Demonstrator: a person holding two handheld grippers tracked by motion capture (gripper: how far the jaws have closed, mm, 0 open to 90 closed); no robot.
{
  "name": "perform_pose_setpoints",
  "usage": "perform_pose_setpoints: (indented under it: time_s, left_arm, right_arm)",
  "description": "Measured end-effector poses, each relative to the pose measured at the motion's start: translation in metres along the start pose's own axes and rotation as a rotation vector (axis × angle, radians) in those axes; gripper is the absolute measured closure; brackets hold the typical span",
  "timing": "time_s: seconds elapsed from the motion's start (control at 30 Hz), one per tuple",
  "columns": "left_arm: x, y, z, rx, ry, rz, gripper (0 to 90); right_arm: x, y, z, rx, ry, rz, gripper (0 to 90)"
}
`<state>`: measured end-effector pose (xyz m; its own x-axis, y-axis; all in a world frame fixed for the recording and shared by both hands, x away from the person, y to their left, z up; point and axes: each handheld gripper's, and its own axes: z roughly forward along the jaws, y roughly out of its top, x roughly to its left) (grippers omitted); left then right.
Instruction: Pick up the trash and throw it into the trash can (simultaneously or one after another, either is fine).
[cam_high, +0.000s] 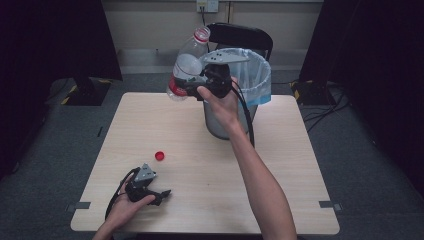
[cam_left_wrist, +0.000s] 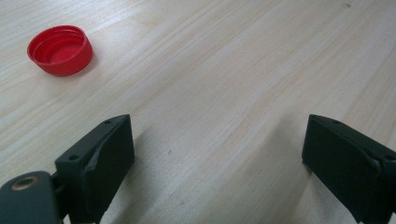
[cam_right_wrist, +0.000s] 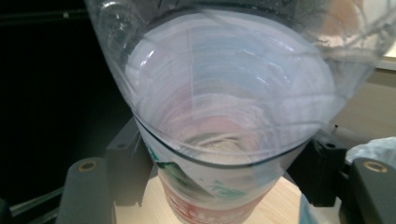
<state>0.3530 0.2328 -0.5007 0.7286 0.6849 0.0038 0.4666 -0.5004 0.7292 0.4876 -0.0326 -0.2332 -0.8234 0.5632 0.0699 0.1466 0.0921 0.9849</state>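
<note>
Gripping an empty capless bottle (cam_high: 187, 67) beside the lined bin (cam_high: 250, 90), right fingers (cam_high: 192, 80); left fingers (cam_high: 162, 196) wide apart, empty.

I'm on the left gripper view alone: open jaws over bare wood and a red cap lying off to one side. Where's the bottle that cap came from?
Observer: The right gripper is shut on the clear bottle, held up in the air beside the bin.
Operator: Is the bottle over the bin's mouth?
Observer: No. In the high view it hangs left of the rim, tilted, its open neck pointing up and away from the person.
Operator: Anything left in it?
Observer: The right gripper view looks through its wall and it appears empty; both jaws press on its sides above the red label.
Operator: And where is my gripper?
Observer: The left gripper rests near the table's front left, the cap just beyond it.
</note>
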Motion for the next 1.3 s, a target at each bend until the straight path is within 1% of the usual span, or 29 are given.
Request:
perform_pose_setpoints:
  time_s: [0.07,0.1,0.13,0.3,0.37,0.4,0.47,0.6,0.7,0.8,0.83,0.87,0.9,0.97,1.03,1.07,1.1,1.17,1.2,1.27,1.3]
  left_arm:
    - [0.0,0.0,0.0,0.001,0.001,0.0,8.8]
    - [0.0,0.0,0.0,0.0,0.0,0.0,8.8]
    - [0.0,0.0,0.0,0.0,0.0,0.0,8.8]
    - [0.0,0.0,0.0,0.0,0.0,0.0,8.8]
    - [0.0,0.0,0.0,0.0,0.0,0.0,8.8]
    - [0.0,0.0,0.0,0.0,0.0,0.0,8.8]
    - [0.0,0.0,0.0,0.001,0.003,0.0,8.8]
    - [0.0,0.0,0.0,0.0,0.0,0.0,8.8]
    - [0.0,0.0,0.0,0.001,0.005,0.0,8.8]
    - [0.0,0.0,0.0,0.001,0.0,0.0,8.7]
    - [0.0,0.0,0.0,0.0,0.0,0.0,8.7]
    - [0.0,0.0,0.0,0.0,0.0,0.0,8.8]
    - [0.0,0.0,0.0,0.0,0.0,0.0,8.8]
    - [0.0,0.0,0.0,0.0,0.001,0.0,8.8]
    - [0.0,0.0,0.0,0.0,0.0,0.0,8.8]
    - [0.0,0.0,0.0,0.001,0.001,0.0,8.8]
    - [0.0,0.0,0.0,0.0,0.001,0.0,8.8]
    - [0.0,0.0,0.0,0.001,0.0,0.0,8.8]
    - [0.0,0.0,0.0,0.002,0.003,0.0,8.8]
    - [0.0,0.0,0.0,0.001,0.0,0.0,8.8]
    - [0.0,0.0,0.0,0.001,0.0,0.0,8.8]
  right_arm:
    - [-0.005,0.003,-0.003,-0.009,-0.012,0.005,31.0]
    - [-0.01,0.004,-0.005,-0.024,-0.023,0.021,31.0]
    - [-0.01,0.004,-0.005,-0.024,-0.023,0.021,31.0]
    - [-0.024,0.001,-0.012,-0.053,-0.065,0.055,31.1]
    - [-0.026,0.001,-0.013,-0.056,-0.069,0.061,31.1]
    - [-0.029,0.002,-0.015,-0.064,-0.08,0.065,31.1]
    - [-0.031,0.003,-0.016,-0.066,-0.084,0.07,31.1]
    - [-0.04,0.006,-0.018,-0.077,-0.104,0.083,31.1]
    - [-0.047,0.009,-0.021,-0.104,-0.109,0.099,31.1]
    - [-0.056,0.01,-0.023,-0.097,-0.144,0.108,31.1]
    - [-0.056,0.01,-0.023,-0.097,-0.144,0.108,31.1]
    - [-0.062,0.01,-0.025,-0.096,-0.16,0.116,31.1]
    - [-0.062,0.01,-0.025,-0.096,-0.16,0.116,31.1]
    - [-0.068,0.01,-0.028,-0.102,-0.179,0.121,31.1]
    - [-0.073,0.011,-0.03,-0.104,-0.2,0.123,31.1]
    - [-0.077,0.012,-0.033,-0.102,-0.222,0.127,31.0]
    - [-0.077,0.012,-0.033,-0.102,-0.222,0.127,31.0]
    - [-0.082,0.011,-0.033,-0.091,-0.234,0.134,30.9]
    - [-0.084,0.01,-0.033,-0.078,-0.246,0.136,30.8]
    - [-0.089,0.007,-0.034,-0.061,-0.276,0.136,30.7]
    - [-0.092,0.005,-0.034,-0.052,-0.305,0.133,30.4]
